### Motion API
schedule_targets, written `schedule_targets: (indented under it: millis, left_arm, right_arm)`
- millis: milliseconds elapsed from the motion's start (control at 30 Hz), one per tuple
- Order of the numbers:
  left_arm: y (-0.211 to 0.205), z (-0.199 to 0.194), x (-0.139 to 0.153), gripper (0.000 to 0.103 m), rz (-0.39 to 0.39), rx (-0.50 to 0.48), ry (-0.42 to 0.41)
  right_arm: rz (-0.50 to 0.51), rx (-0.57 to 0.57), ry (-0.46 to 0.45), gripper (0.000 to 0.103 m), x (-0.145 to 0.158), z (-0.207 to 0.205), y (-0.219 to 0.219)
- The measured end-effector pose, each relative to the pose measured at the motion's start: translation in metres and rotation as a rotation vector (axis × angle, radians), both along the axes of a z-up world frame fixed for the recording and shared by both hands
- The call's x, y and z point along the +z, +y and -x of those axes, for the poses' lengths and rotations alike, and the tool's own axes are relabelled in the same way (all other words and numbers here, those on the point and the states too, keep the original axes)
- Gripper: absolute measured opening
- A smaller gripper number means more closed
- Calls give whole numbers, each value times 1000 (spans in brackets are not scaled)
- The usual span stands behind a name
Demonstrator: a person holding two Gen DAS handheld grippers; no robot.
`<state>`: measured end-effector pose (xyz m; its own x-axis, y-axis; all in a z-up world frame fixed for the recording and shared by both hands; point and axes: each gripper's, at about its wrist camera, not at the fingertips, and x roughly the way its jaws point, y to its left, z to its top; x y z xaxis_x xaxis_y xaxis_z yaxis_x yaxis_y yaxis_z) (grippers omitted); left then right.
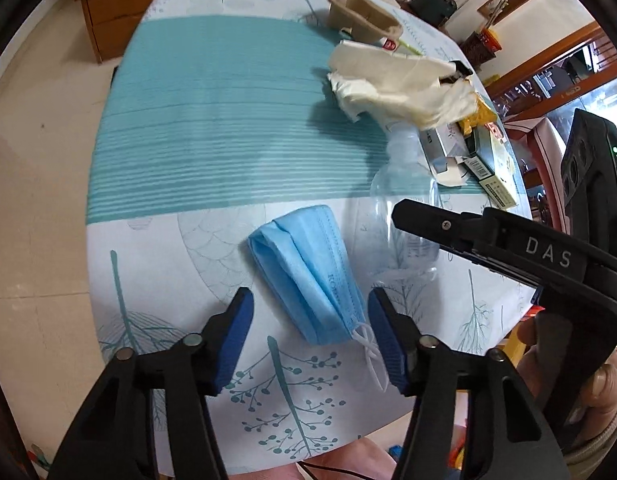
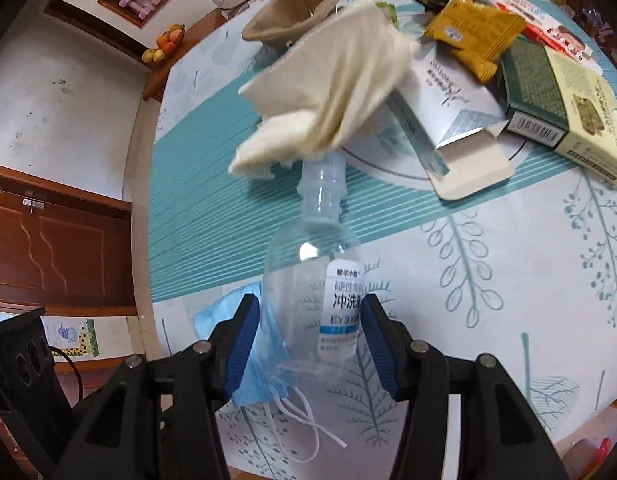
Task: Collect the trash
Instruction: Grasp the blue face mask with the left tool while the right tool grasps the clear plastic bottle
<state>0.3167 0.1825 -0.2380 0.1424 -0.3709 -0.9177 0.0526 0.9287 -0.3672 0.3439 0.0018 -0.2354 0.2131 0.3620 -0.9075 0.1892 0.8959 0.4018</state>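
Covering the whole round table (image 1: 196,128) is a cloth with teal stripes and printed leaves, and the trash lies on its far and near parts. Biggest among the trash is a crumpled cream paper (image 2: 340,92), which rests over the neck of a clear plastic bottle (image 2: 312,280) lying on its side. Beside the paper are a dark green box (image 2: 548,92), an opened white carton (image 2: 448,128) and a yellow snack packet (image 2: 472,32); a brown pulp tray (image 1: 360,12) stands further back. A folded blue face mask (image 1: 308,276) lies near the table edge, just beside the bottle. The left gripper (image 1: 310,336) is wide open, its blue pads on either side of the mask's lower end. The right gripper (image 2: 310,344) is also open, with the bottle's body between its pads; whether they touch it I cannot tell.
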Motion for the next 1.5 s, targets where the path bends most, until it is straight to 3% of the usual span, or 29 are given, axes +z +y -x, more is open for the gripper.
schedule_targets:
  millis: [433,567,867,1167,1200,1267,1300,1367,1500]
  left_arm:
    - [-11,-13,-26,55,31,21,80]
    - [-19,-15,-32,45,33,11,91]
    - [-35,-17,-29,44,-35,5,78]
    - [-51,-5,-28,45,-165,-21,58]
    - [-55,-5,-28,43,-190,-24,47]
    - [-59,-4,-27,15,-236,-33,18]
    - [-59,-4,-27,11,-228,-36,14]
    - [-58,-5,-28,6,-189,-27,28]
    - [-61,3,-23,4,-181,-31,14]
  right_arm:
    - [-20,-40,27,51,4,13,-28]
    - [-10,-58,34,51,4,25,-41]
    - [3,-70,27,51,6,40,-51]
    - [-7,-71,11,50,4,56,-55]
    - [-8,-72,7,50,5,58,-55]
    - [-18,-79,-1,49,5,64,-58]
    - [-25,-81,-4,49,5,68,-60]
    - [-41,-79,-16,48,8,75,-63]
    - [-67,-71,-42,48,17,88,-69]
